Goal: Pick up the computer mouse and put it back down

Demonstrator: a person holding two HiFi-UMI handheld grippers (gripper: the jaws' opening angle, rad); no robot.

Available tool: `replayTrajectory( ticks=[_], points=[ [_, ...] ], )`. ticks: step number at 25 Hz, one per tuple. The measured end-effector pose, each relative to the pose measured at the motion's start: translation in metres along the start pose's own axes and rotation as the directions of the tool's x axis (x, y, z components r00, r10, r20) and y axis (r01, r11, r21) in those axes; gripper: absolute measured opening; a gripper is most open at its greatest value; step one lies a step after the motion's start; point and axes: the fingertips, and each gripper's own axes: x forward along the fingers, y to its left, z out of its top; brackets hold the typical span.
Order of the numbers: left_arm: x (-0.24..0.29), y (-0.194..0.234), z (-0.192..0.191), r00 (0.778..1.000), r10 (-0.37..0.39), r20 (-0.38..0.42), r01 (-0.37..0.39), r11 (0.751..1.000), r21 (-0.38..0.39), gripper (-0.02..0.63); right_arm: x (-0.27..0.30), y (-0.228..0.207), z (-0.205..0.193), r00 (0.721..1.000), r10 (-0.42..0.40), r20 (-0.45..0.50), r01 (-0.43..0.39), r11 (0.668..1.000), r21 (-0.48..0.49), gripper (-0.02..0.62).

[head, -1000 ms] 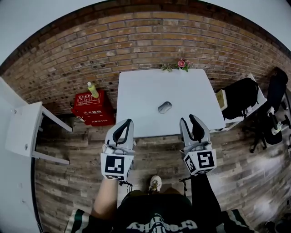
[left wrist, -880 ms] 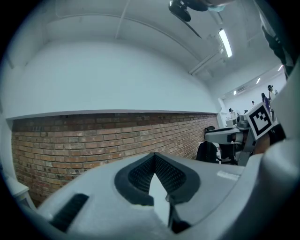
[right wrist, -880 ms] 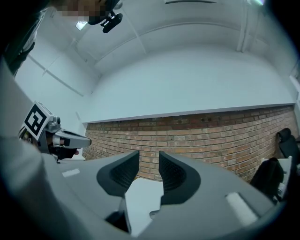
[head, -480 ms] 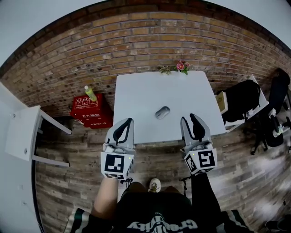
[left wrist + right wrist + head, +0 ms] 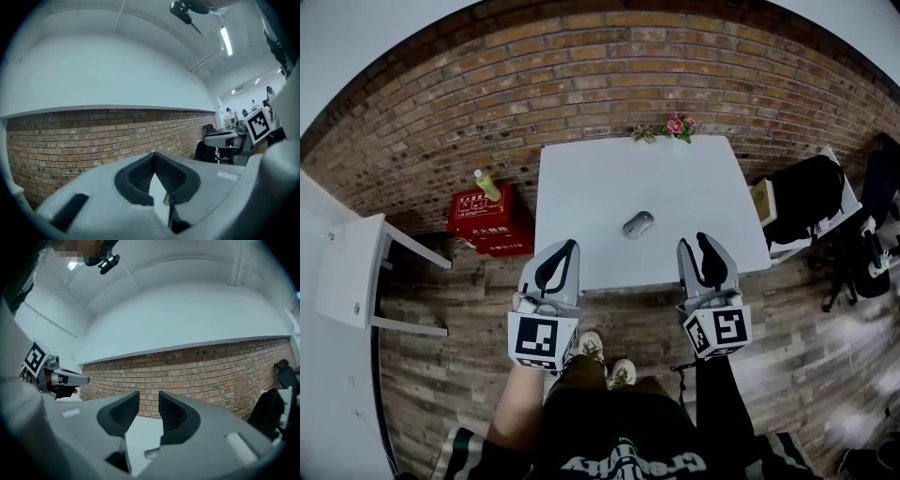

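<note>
Computer mouse [image 5: 638, 224] lies centre-front on white bench [image 5: 609, 178]; only head view shows it plainly. It sits ahead of and between the grippers, touching neither. Left gripper [image 5: 153, 157]: tips touching, empty. Right gripper [image 5: 149, 399]: partly open, empty.

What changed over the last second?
The person stepped toward the table: a second shoe now shows, and the left gripper and right gripper reach slightly further over its near edge. Nothing was gripped. The mouse lies untouched; left jaws stay shut, right jaws open and empty.
</note>
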Motion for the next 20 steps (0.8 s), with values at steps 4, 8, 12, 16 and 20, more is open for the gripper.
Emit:
replayTrajectory(
  ticks=[4,8,12,16,20],
  points=[
    [0.006,0.004,0.007,1.000,-0.007,0.016,0.007,1.000,0.005,0.005,0.009,-0.003,-0.010,1.000,-0.009,-0.018,0.009,1.000,0.020,0.143],
    [0.019,0.017,0.003,1.000,-0.018,0.016,0.018,1.000,0.023,0.005,0.030,-0.005,-0.021,0.999,-0.018,-0.035,0.019,0.999,0.036,0.141],
    [0.044,0.034,-0.008,0.999,-0.031,0.008,0.030,0.999,0.043,0.006,0.058,-0.005,-0.028,0.999,-0.008,-0.053,0.009,1.000,0.016,0.141],
    [0.082,0.047,-0.015,0.997,-0.076,0.020,0.075,0.997,0.019,0.005,0.090,-0.012,-0.031,0.997,-0.009,-0.076,0.009,1.000,0.000,0.141],
    [0.118,0.057,-0.019,0.990,-0.141,0.025,0.141,0.990,0.003,0.005,0.121,-0.016,-0.037,0.994,-0.011,-0.109,0.009,1.000,-0.017,0.144]
  ],
)
